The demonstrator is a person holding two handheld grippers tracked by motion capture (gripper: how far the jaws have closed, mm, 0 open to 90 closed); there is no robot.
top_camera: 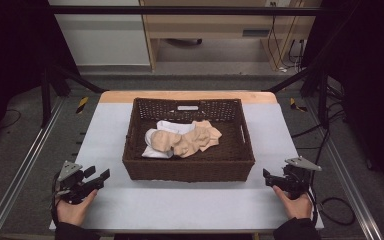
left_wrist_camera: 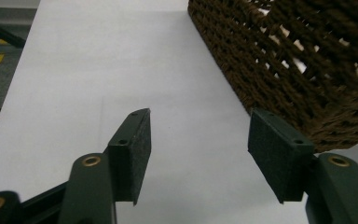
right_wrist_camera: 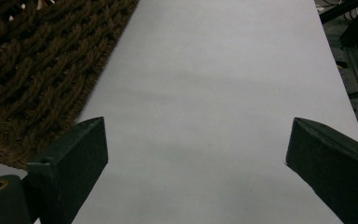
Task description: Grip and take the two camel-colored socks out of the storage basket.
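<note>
high view looks down on a pale grey-white table top (top_camera: 190, 205) with a dark brown woven rectangular basket (top_camera: 187, 167) set in its middle, cut-out handle on the far wall. inside lies a crumpled peach-coloured cloth (top_camera: 192, 140) partly on top of a bunched white cloth (top_camera: 167, 127); both sit loose toward the middle of the basket floor, probably dropped there in a heap to be sorted or taken out.

the left gripper (top_camera: 96, 177) rests low near the table's near left corner, held in the person's left hand (top_camera: 72, 210), just off the basket's near left corner. in the left gripper view its two black jaws stand wide apart with bare table between them and the basket wall (left_wrist_camera: 303, 70) close at the right. the right gripper (top_camera: 274, 179) sits mirrored at the near right, in the right hand (top_camera: 295, 205); the right gripper view has its jaws spread wide as well, nothing between them, the basket's woven side (right_wrist_camera: 37, 70) at the left.

both grippers flank the basket, well apart from the cloths, which looks like a ready stance: jaws opened in advance so either hand can go over the rim for the cloth heap. no cloth is touched yet.
</note>
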